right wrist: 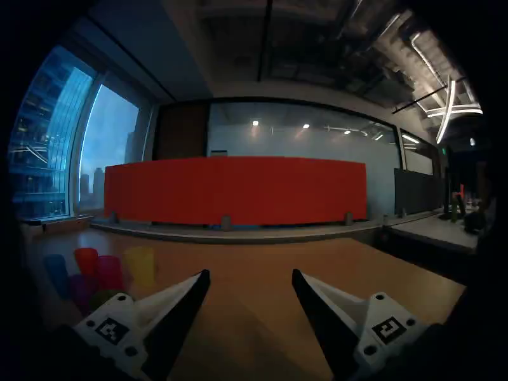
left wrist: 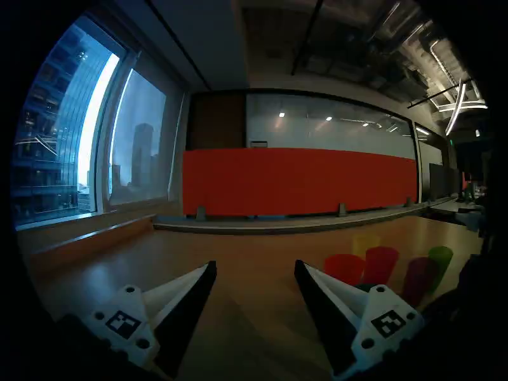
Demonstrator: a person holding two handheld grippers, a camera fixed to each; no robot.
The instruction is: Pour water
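Wood table point(left wrist: 254, 247), dim room. My left gripper point(left wrist: 254, 273) sits low over it, fingers spread wide, nothing between them. My right gripper point(right wrist: 249, 279) likewise: fingers well apart, holding nothing.

Cups point(left wrist: 381, 263) stand upright in a tight cluster on the table, just past my left gripper's right finger. The orange cup point(left wrist: 344, 267) is nearest that finger, the yellow cup point(left wrist: 365, 243) is behind, and the green cup point(left wrist: 440, 257) is farthest right. In the right gripper view the cups point(right wrist: 109, 270) are off beyond the left finger, with a blue cup point(right wrist: 56, 270) at the outer edge. Too dark to tell what's inside any of them. Neither gripper touches them.

Farther back, a red partition point(left wrist: 298, 181) runs along the table's far edge, with a glass wall point(left wrist: 317, 124) above it. Window point(left wrist: 133, 152) on the left, ceiling lights point(left wrist: 460, 105) upper right.
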